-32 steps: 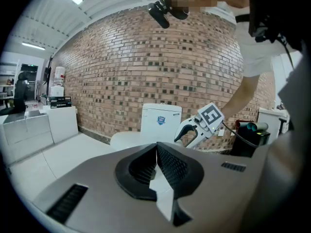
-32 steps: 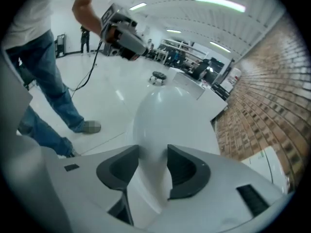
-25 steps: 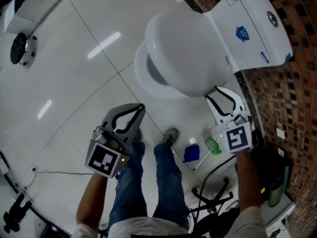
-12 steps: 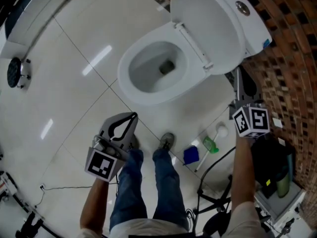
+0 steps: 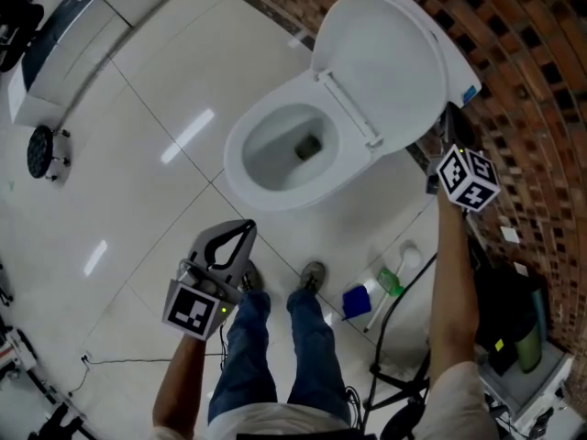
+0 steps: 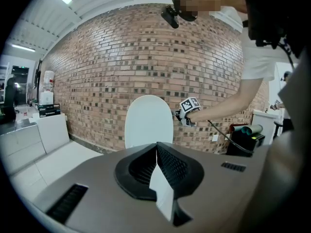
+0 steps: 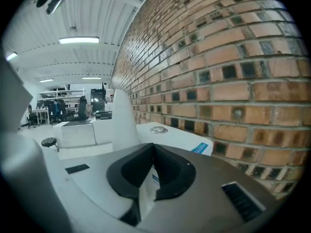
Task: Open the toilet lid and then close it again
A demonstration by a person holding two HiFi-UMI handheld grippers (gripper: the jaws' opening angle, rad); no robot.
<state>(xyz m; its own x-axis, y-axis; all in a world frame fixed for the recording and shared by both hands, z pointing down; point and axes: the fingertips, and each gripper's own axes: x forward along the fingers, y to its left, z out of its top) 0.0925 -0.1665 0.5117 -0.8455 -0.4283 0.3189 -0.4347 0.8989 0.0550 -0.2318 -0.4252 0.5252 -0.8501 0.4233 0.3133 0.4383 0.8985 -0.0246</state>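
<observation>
White plastic shines all over the toilet. The toilet lid stands up and leans back on the tank, by the brick wall. The bowl is open, so you can look right down into it. I think the first half of the job is done: the lid is up, and now it has to come down again.

The right gripper is held high, close to the wall and just beside the tank. Its jaws have just been closing. Now they are pressed together and there is nothing between them. Its own view shows the tank top with the round flush button, and the lid on edge to the left. My guess is that it sits there because it is close to the lid's top edge. From that spot it could hook the lid and tip it forward.

The left gripper hangs low over the white floor tiles, near the person's shoe. It is well away from the toilet. Its jaws are together too, and it holds nothing. It seems to wait there so it is not in the way. A light lid like this needs only one gripper.

When the lid goes down it may drop fast and bang, so a slow push looks best.
</observation>
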